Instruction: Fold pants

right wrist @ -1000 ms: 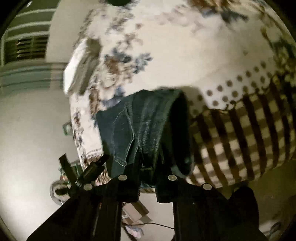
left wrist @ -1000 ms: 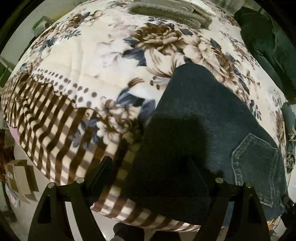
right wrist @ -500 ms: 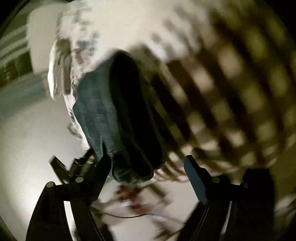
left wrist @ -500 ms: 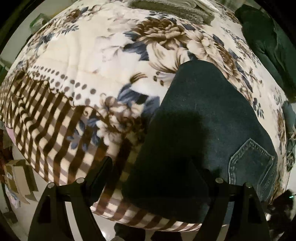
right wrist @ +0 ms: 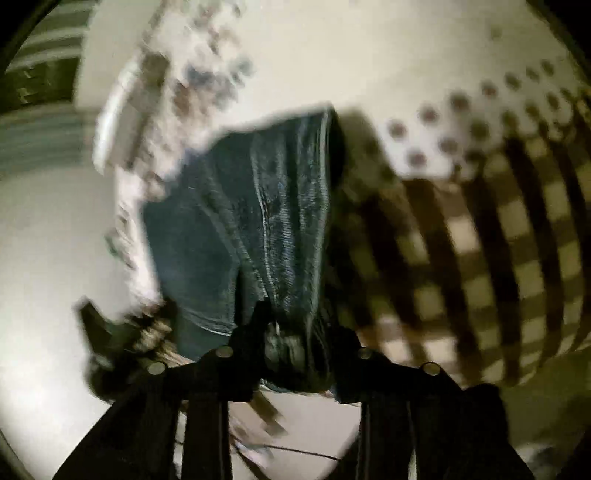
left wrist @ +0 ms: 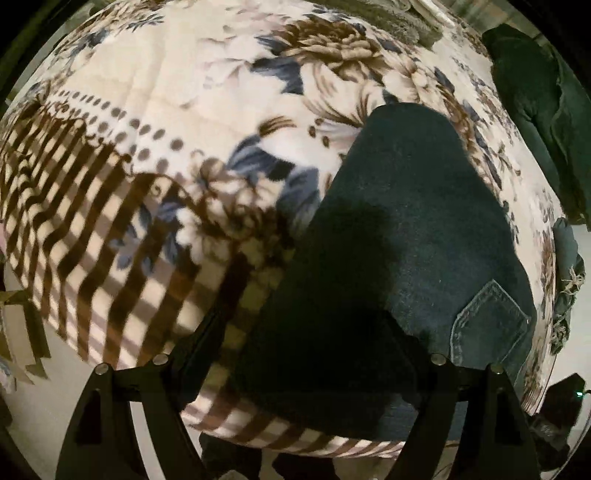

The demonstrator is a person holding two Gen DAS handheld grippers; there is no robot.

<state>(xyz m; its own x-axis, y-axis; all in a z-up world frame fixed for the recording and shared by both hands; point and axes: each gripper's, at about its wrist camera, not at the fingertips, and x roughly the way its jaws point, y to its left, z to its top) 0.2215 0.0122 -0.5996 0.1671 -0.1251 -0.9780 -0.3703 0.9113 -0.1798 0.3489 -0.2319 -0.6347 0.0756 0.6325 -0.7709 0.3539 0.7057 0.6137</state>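
Dark blue denim pants (left wrist: 399, 236) lie folded on a floral and checked blanket (left wrist: 155, 110) that covers a bed, back pocket (left wrist: 487, 325) at the lower right. My left gripper (left wrist: 299, 343) is open and hovers over the near edge of the pants, touching nothing. In the blurred right wrist view, the folded pants (right wrist: 258, 221) run from the blanket's edge toward the camera. My right gripper (right wrist: 295, 332) has its fingers close around the bunched near end of the pants (right wrist: 291, 343).
A dark green garment (left wrist: 535, 103) lies at the bed's far right. A grey folded cloth (left wrist: 391, 18) sits at the far end. The blanket's checked border (left wrist: 74, 221) hangs over the near edge. Floor and clutter show below the bed.
My right gripper was shut on the pants, opened half a second ago, and now has closed in around their near end again. My left gripper stays open and has shifted slightly.
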